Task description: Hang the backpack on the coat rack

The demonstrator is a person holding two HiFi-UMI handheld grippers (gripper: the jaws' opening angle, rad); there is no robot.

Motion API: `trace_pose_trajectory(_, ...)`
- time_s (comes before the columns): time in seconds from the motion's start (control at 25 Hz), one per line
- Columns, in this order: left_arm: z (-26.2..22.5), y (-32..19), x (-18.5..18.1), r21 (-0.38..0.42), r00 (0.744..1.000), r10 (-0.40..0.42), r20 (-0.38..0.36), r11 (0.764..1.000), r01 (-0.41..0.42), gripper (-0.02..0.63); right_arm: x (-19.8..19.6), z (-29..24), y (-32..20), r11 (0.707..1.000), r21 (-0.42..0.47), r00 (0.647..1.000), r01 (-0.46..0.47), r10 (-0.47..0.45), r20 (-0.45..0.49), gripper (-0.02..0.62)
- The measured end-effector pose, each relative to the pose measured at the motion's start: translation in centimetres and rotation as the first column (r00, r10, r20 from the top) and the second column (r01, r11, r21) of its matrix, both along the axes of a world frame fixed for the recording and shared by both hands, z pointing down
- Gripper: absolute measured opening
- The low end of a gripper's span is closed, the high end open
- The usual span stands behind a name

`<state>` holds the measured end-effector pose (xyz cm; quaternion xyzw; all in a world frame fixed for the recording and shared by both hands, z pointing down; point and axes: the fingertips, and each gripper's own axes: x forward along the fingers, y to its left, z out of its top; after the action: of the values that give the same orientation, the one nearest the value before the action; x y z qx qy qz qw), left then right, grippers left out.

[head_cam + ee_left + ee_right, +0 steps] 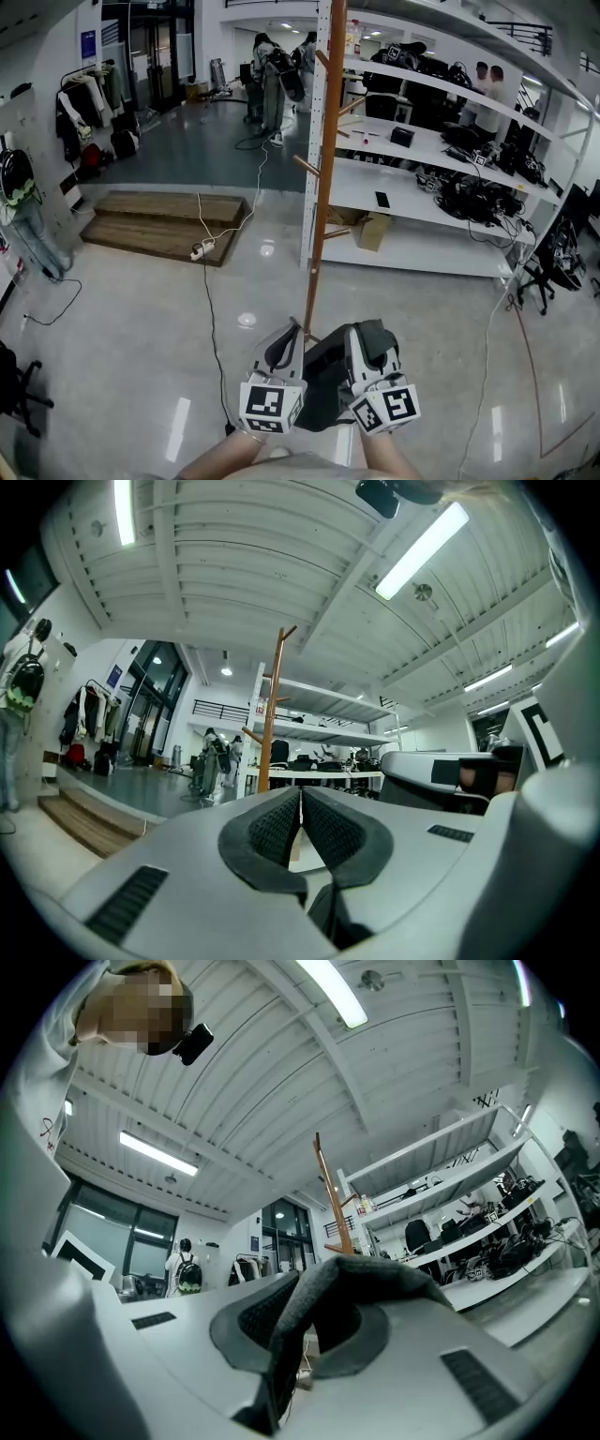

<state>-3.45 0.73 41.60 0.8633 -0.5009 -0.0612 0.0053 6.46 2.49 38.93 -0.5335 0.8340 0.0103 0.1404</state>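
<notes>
Although the backpack (323,380) is itself a container, nothing of its inside shows. It hangs as a dark bundle between the left hand-held gripper (289,336) and the right hand-held gripper (370,339), touching both. It is short of the coat rack (323,187), whose wooden pole rises straight ahead, just beyond their tips. Farther ahead and to the right of the right hand-held gripper, a white shelving unit (441,155) carries dark bags and tangled gear on its boards. A cardboard box (373,231) sits beneath one of its lower boards, and what the box holds cannot be made out. The left hand-held gripper points forward and slightly upward. Its pads are pressed together with only a hairline between them, and a dark piece of the backpack is caught low in the throat. To its right, the right hand-held gripper tilts up a little more and is clamped on a grey strap (352,1288) of the backpack, which drapes over its right jaw. Bare forearms (220,457) come in from the bottom edge behind the marker cubes (272,405).
</notes>
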Motion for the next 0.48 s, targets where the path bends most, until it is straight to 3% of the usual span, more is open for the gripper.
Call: trace_pose_trajectory(0.48,-0.6,-2.4,1.6,0.003,0.999,-0.036,-0.007,0.999,0.036,0.021,3.8,-2.2,-1.9,0.999,0.003,0.998,0.049,-0.049,-0.045,0.037)
